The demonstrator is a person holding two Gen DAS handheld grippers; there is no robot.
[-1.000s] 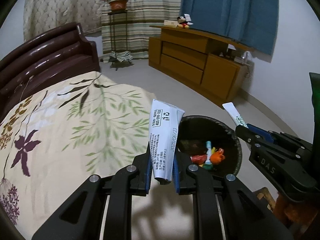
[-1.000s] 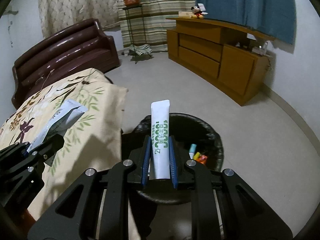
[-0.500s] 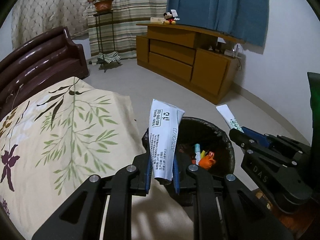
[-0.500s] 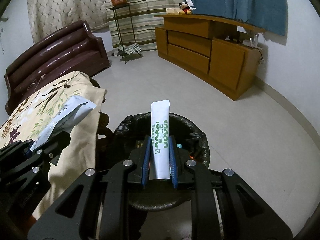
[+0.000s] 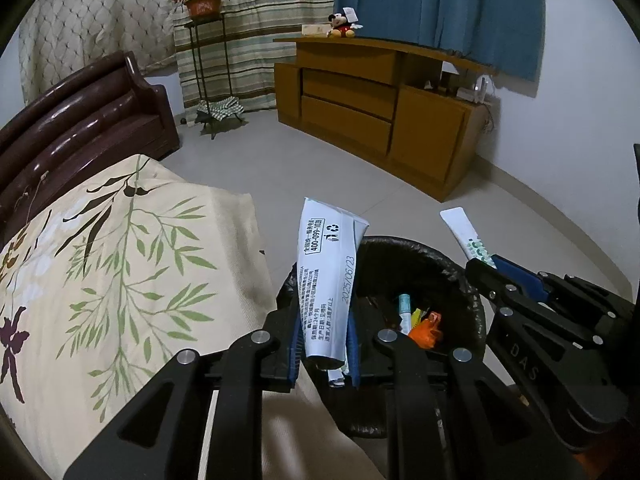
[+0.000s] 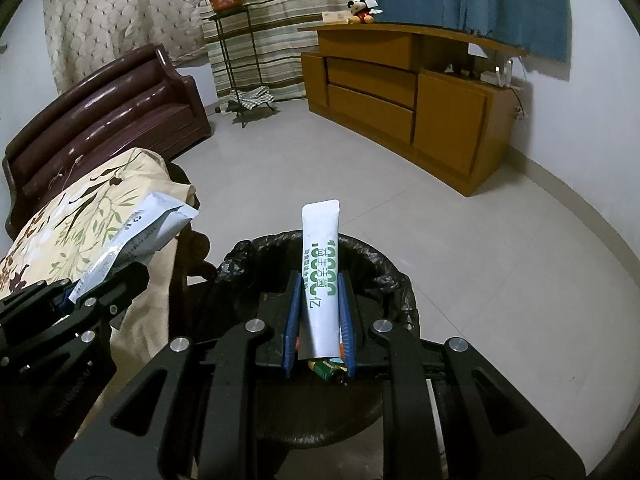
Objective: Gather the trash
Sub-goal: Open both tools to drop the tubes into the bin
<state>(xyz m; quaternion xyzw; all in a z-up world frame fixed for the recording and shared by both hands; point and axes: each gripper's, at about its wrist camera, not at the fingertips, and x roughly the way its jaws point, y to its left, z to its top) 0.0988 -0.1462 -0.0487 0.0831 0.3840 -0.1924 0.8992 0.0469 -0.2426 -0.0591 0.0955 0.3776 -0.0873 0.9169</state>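
Pale floor tiles run back to a dark sofa (image 5: pixel 80 120), a plant stand (image 5: pixel 208 60) and a wooden cabinet (image 5: pixel 380 112); nearer, on the left, lies a leaf-printed cloth (image 5: pixel 120 264) over what looks like a bed or low surface. Just right of its edge the left gripper (image 5: pixel 324 344) is clamped narrowly on a white sachet with printed text (image 5: pixel 330 276), which stands up between the blue pads at the near-left rim of the black-lined trash bin (image 5: pixel 420 252). Further right, the right gripper (image 6: pixel 318 326) pinches a slim white-and-green sachet (image 6: pixel 320 276), held upright directly over the bin's mouth.

Judging by this, the carrying step is nearly finished and dropping comes next. That calls for the right gripper to spread its pads so the slim sachet falls inside; the left one probably needs to travel a little further over the opening first, since its sachet sits at the rim and could land on the cloth.

Count: two grippers, two sachets held, one bin, with a few colourful scraps (image 5: pixel 420 320) already inside, their number unclear
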